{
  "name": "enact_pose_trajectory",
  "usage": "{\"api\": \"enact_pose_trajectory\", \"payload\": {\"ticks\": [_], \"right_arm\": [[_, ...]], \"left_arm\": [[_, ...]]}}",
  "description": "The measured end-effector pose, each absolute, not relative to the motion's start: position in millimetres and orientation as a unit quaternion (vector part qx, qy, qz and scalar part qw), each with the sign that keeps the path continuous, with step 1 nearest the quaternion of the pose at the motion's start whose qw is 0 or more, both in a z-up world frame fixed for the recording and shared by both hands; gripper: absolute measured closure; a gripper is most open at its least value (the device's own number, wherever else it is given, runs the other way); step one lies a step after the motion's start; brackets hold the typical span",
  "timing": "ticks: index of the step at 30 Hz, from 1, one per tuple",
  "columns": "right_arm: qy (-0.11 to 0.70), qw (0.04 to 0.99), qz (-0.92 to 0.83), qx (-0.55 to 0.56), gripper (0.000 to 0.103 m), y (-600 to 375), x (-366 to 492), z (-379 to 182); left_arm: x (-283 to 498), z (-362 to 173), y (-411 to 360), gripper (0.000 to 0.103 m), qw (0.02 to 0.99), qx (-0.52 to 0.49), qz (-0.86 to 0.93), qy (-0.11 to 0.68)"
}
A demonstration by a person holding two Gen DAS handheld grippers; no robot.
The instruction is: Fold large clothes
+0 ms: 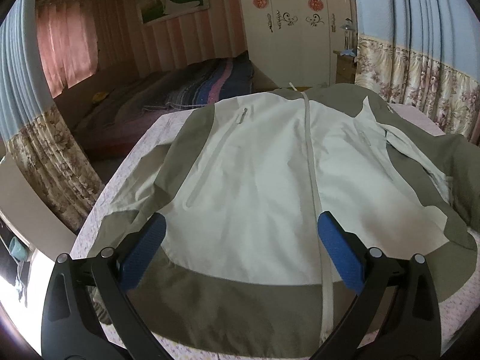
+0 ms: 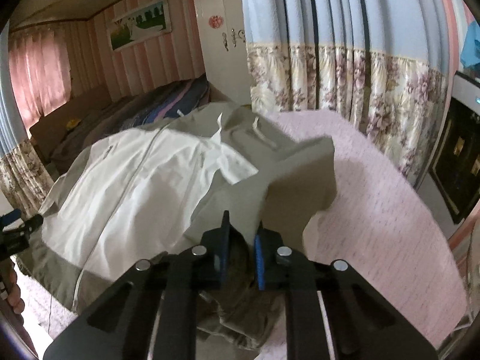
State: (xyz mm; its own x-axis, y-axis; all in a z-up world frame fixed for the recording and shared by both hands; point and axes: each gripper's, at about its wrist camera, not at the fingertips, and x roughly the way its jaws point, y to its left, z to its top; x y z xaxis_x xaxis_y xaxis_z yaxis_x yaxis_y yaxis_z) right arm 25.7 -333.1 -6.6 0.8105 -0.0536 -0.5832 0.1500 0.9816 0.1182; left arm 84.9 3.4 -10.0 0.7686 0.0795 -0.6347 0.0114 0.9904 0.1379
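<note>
A white and olive zip jacket (image 1: 255,165) lies front up on a table covered with pink patterned cloth (image 1: 135,156). My left gripper (image 1: 241,222) hovers open over the jacket's lower front, its blue pads (image 1: 144,249) wide apart with nothing held between them. In the right wrist view the same jacket (image 2: 135,174) lies ahead, and its olive sleeve (image 2: 300,180) is bunched up and raised toward me. My right gripper (image 2: 242,228) is shut on the near end of that sleeve, with olive fabric pinched between the pads. The left gripper (image 2: 18,225) shows at the left edge.
Bare pink table cloth (image 2: 375,210) lies to the right of the jacket. Floral curtains (image 2: 345,75) hang just behind the table. A bed (image 1: 180,96) and a white wardrobe (image 1: 291,30) stand further back. A person's hand (image 2: 12,291) shows at the lower left.
</note>
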Motion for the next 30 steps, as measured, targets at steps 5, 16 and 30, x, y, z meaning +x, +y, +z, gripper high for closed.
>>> {"api": "enact_pose_trajectory", "payload": {"ticks": [5,16,30], "right_arm": [[0.282,0.956,-0.058,0.055,0.091,-356.0,58.2,23.6],[0.259,0.962,-0.065,0.046,0.093,-443.1,176.1,89.8],[0.234,0.954,0.186,-0.030,0.093,-297.2,305.0,190.5]], "left_arm": [[115.2,-2.5,9.2,0.003,0.937,0.072,0.014,0.343],[195.2,23.9,5.9,0.003,0.939,0.121,0.035,0.320],[238.7,68.4,0.8,0.003,0.948,0.117,0.034,0.293]]}}
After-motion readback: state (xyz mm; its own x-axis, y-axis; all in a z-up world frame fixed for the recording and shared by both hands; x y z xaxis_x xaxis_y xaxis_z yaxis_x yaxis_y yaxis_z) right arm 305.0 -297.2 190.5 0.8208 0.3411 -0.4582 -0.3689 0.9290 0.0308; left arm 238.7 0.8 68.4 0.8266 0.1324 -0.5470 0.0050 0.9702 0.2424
